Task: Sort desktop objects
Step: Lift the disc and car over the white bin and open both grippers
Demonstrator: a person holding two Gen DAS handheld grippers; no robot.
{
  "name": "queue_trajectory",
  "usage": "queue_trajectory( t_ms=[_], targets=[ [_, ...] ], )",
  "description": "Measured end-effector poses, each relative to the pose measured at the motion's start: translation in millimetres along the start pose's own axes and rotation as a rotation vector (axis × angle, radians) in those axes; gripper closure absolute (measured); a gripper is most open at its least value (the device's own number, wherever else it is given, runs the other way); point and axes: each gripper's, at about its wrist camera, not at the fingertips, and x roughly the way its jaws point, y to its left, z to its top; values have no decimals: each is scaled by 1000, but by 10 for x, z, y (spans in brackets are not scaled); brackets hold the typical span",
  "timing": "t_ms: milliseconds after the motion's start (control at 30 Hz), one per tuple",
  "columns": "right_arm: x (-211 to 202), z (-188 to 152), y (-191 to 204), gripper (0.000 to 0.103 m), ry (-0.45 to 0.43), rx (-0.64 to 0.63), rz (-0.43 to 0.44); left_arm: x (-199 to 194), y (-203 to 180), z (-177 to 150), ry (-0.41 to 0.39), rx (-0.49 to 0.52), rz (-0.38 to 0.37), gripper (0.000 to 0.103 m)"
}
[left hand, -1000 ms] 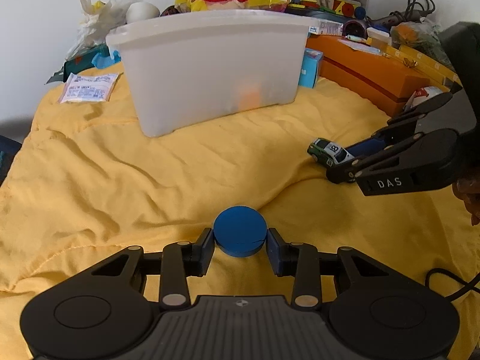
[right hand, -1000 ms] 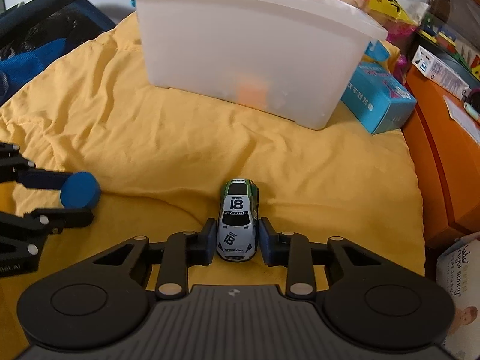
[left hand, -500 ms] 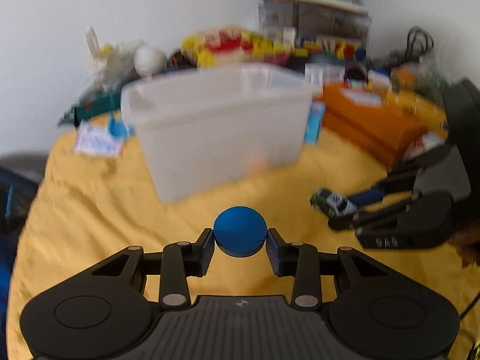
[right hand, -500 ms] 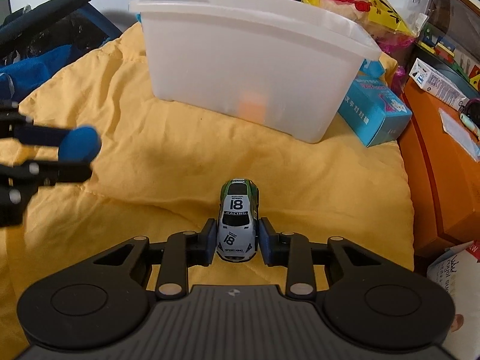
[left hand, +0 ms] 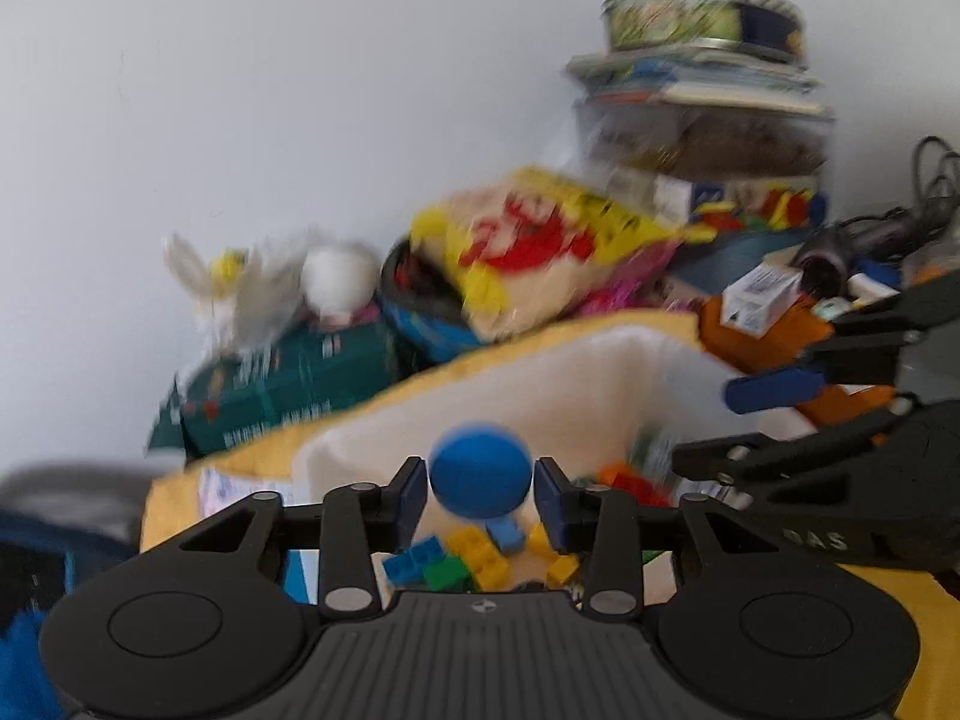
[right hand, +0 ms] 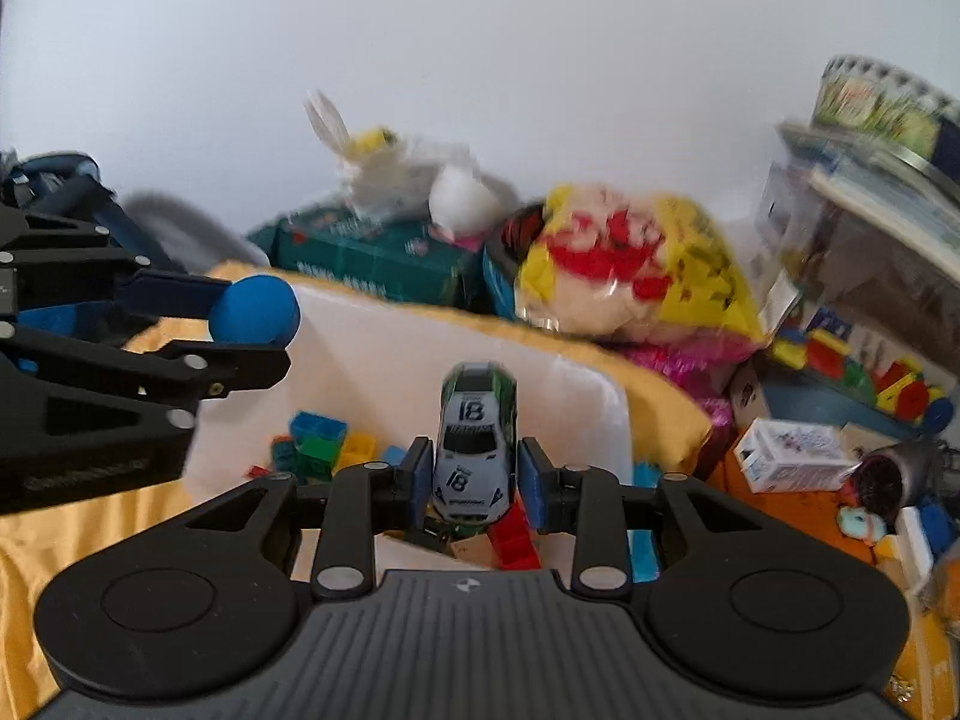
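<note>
**Mia:** Blue is the colour of that round disc [left hand: 481, 476]. Why is the left gripper [left hand: 481, 489] holding it up in the air?

**Sam:** It is holding it over the white bin [left hand: 600, 372]. I think the disc is going in there, because sorting means putting the toys in the bin.

**Mia:** Are the fingers squeezing it?

**Sam:** Yes. They are sitting close on each side of the disc and pinching it between them.

**Mia:** What is the right gripper [right hand: 474, 477] doing?

**Sam:** It is pinching the little toy car [right hand: 475, 444], the one with number 18 on it. Its fingers are pressing on the car's two sides. The car is hanging over the bin too.

**Mia:** What is down inside the bin?

**Sam:** Coloured blocks [right hand: 327, 444] are lying on the bottom, right under the car and the disc.

**Mia:** And behind the bin?

**Sam:** A yellow snack bag [right hand: 630, 276] and a green box [right hand: 372, 258] are sitting there, by the wall.
</note>
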Motion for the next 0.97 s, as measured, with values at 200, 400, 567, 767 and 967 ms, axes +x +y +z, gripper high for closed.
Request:
queue_trajectory(
  t_ms=[200,400,567,767,967],
  targets=[
    [125,-104,18,49,108,-86,-5,-151,-65,-4,-89,120,178,26],
    [103,6,10,25,115,-145,-27,-327,-61,256,-58,91,138,8],
    [123,63,40,15,157,-209,-43,-153,55,335,91,41,61,8],
    [154,111,-65,10,210,-172,5,-143,20,294,118,100,80,8],
    [145,92,-57,9,213,-162,14,-96,-45,315,170,123,73,8]
  ],
)
